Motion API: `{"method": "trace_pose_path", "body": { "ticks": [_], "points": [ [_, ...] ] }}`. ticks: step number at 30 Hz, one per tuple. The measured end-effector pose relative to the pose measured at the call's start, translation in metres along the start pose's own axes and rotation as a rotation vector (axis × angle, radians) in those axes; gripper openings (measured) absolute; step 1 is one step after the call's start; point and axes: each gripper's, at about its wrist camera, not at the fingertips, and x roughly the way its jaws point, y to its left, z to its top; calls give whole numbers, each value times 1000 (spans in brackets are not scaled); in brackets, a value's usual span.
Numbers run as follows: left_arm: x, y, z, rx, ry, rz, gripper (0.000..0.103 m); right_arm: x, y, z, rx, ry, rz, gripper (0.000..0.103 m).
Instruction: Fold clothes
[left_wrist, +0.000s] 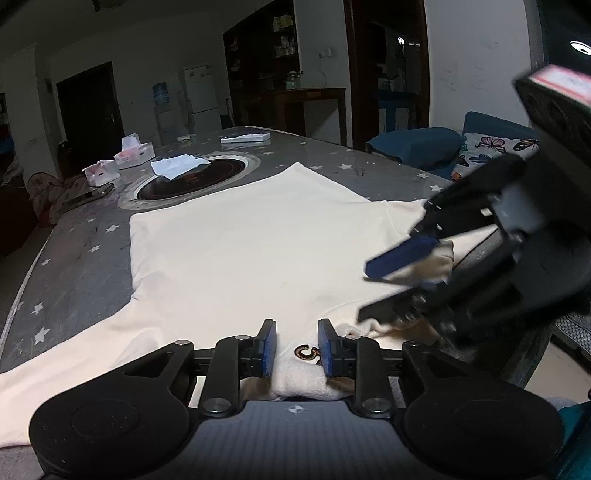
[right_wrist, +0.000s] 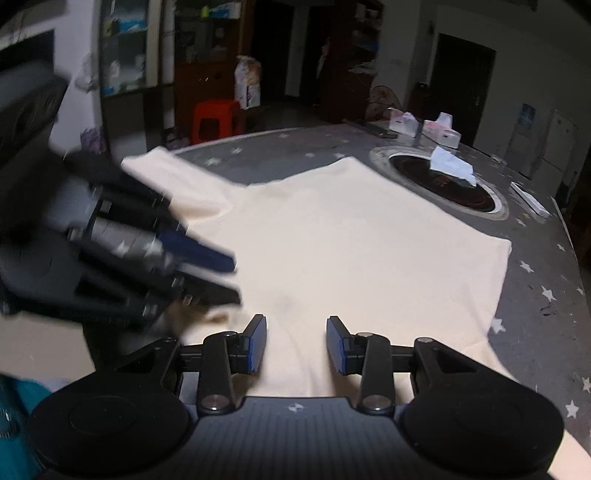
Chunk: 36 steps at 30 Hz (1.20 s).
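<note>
Cloth fills both views: the cream shirt (left_wrist: 240, 251) lies spread flat on the starred table (left_wrist: 85, 236), its long axis running from 6 toward 12 o'clock away from me. My left gripper (left_wrist: 297, 349) sits at the shirt's near edge by the collar, pads clenched on a bunched fold of it. My right gripper (right_wrist: 295, 345) hovers at the neighbouring stretch of that edge, at 3 o'clock from the left, fingers parted over the cloth and, as far as the blur lets me judge, gripping nothing.

**Count of things on the table**

There was one cream shirt (left_wrist: 251, 251), two grippers (left_wrist: 297, 349) (right_wrist: 295, 345), two white tissue boxes (left_wrist: 133, 151) at upper left, one crumpled cloth (left_wrist: 177, 164), one phone (left_wrist: 86, 197) and one flat box (left_wrist: 245, 138).
</note>
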Motion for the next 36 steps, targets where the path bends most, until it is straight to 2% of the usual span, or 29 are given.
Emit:
{"method": "trace_pose_path", "body": {
  "ticks": [4,8,11,15,20,25,30,36],
  "points": [
    [-3,-1,12,-22,-33,-21,28,-12,2,-6,22,-21,0,37],
    [6,-6,25,-54,-64,-58,29,-28,-8,-13,109,-53,-6,41],
    [21,-11,26,-76,-43,-90,29,-34,-21,-23,189,-37,-26,41],
    [32,-20,17,-59,-8,-113,29,-40,-34,-35,256,-8,-5,45],
    [28,-18,14,-66,-5,-111,32,-60,-48,-35,310,-52,-6,45],
    [25,-23,19,-56,-8,-104,33,-67,-80,-47,402,-66,-128,45],
    [23,-30,30,-54,-43,-117,39,-65,-109,-64,497,-40,-267,45],
    [35,-42,27,-34,-9,-149,39,-69,-136,-87,616,-5,-404,46]
  ]
}}
